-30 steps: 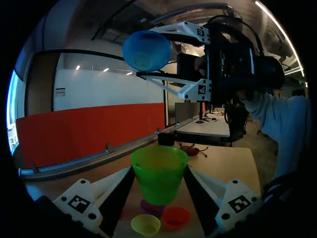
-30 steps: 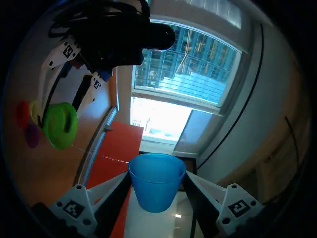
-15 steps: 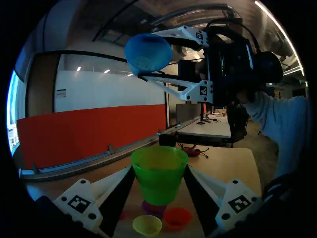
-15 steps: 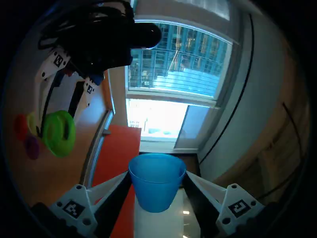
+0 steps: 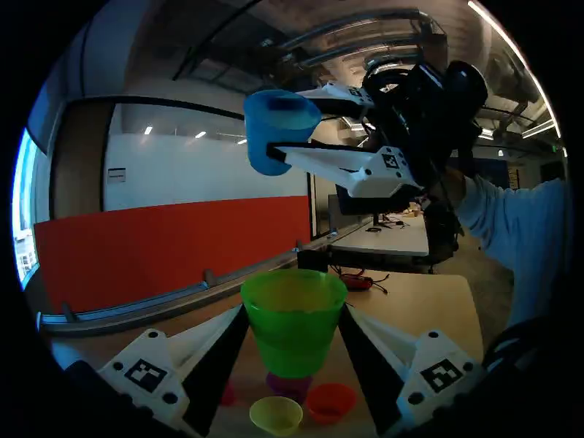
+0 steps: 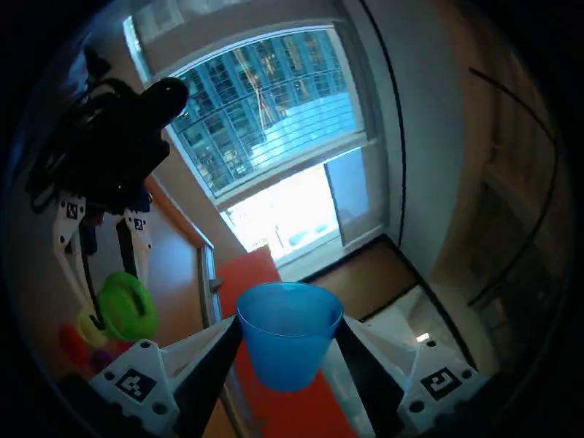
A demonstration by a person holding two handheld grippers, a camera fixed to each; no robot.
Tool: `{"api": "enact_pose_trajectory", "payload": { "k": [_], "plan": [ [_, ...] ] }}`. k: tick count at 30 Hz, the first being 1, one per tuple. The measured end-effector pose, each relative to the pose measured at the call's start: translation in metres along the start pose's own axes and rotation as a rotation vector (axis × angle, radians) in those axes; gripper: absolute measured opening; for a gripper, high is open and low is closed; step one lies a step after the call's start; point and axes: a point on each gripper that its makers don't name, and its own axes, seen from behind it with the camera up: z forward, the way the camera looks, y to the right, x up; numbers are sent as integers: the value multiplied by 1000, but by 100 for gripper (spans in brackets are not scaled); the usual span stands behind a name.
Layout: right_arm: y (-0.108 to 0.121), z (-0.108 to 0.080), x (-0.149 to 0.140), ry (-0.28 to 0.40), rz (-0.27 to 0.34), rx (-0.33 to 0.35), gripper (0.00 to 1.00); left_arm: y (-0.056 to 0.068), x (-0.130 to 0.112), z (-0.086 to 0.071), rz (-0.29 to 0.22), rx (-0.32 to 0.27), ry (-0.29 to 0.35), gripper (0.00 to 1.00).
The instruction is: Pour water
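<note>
Above near cup (image 5: pixel 293 321), raised cup (image 5: pixel 281 139); beneath, small cups (image 5: pixel 276 414) on table (image 5: pixel 431 299).

I roll my right gripper (image 5: pixel 290 124) back, turning the blue cup (image 5: pixel 276 135) from mouth-toward-me to nearly upright.

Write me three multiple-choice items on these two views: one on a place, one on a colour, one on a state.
1. In the left gripper view, where is the blue cup relative to the green cup?
A. Inside it
B. Higher up, apart from it
C. Underneath it

2. The small cup lowest in the left gripper view is:
A. Black
B. White
C. Yellow

3. The right gripper is:
A. Shut on the blue cup
B. Open and empty
C. Shut on a spoon

Answers: B, it is held in the air above the green cup; C, its bowl is plainly yellow; A, both fingers press the cup's sides.
</note>
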Motion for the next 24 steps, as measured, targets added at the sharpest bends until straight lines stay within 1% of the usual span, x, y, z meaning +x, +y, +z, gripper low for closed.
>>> {"api": "enact_pose_trajectory", "payload": {
  "k": [6,14,21,24],
  "plan": [
    [-14,-6,-1,-10,211,24,89,0,2,0,5,6,5,84],
    [-28,-13,4,-17,482,58,89,-1,6,-2,12,14,9,84],
    [-35,-19,18,-2,730,87,89,-3,11,-5,12,24,15,84],
    [-36,-19,22,6,826,103,89,-4,13,-6,13,29,17,84]
  ]
}}
